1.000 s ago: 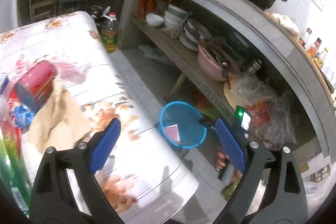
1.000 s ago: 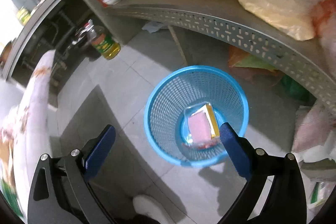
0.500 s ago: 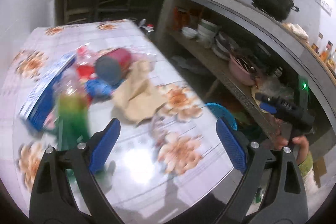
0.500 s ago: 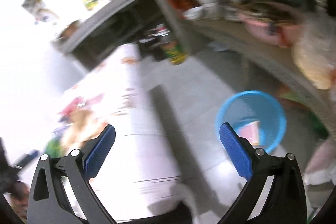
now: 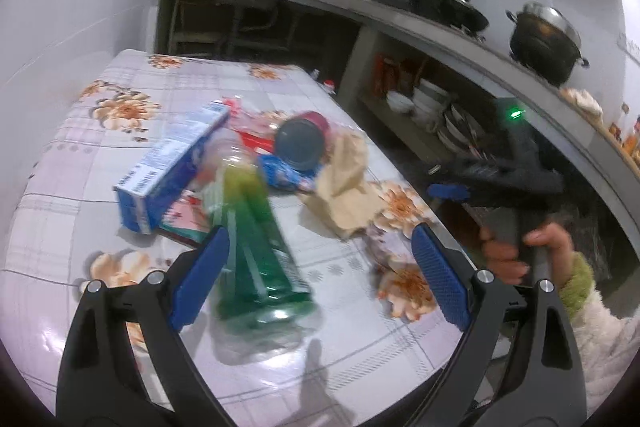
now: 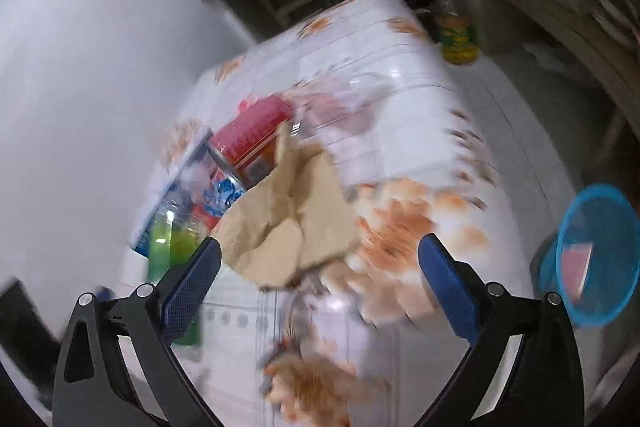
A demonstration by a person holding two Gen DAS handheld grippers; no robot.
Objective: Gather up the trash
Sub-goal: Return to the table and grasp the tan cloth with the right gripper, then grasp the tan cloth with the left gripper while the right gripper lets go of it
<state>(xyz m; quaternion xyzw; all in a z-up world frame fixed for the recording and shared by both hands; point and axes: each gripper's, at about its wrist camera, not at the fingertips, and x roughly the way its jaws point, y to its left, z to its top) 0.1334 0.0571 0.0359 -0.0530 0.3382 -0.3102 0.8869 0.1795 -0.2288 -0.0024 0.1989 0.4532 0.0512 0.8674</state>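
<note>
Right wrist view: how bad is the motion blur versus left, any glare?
Right wrist: heavy smear across the floral tablecloth and red can; blue gripper pads stay sharp. Left wrist: only the green plastic bottle is blurred; soft glare on tablecloth.

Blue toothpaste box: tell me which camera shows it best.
Left wrist view. The blue toothpaste box lies whole and fairly sharp on the floral tablecloth, barcode end visible. The right wrist view shows only a motion-blurred sliver of it behind the red can.
</note>
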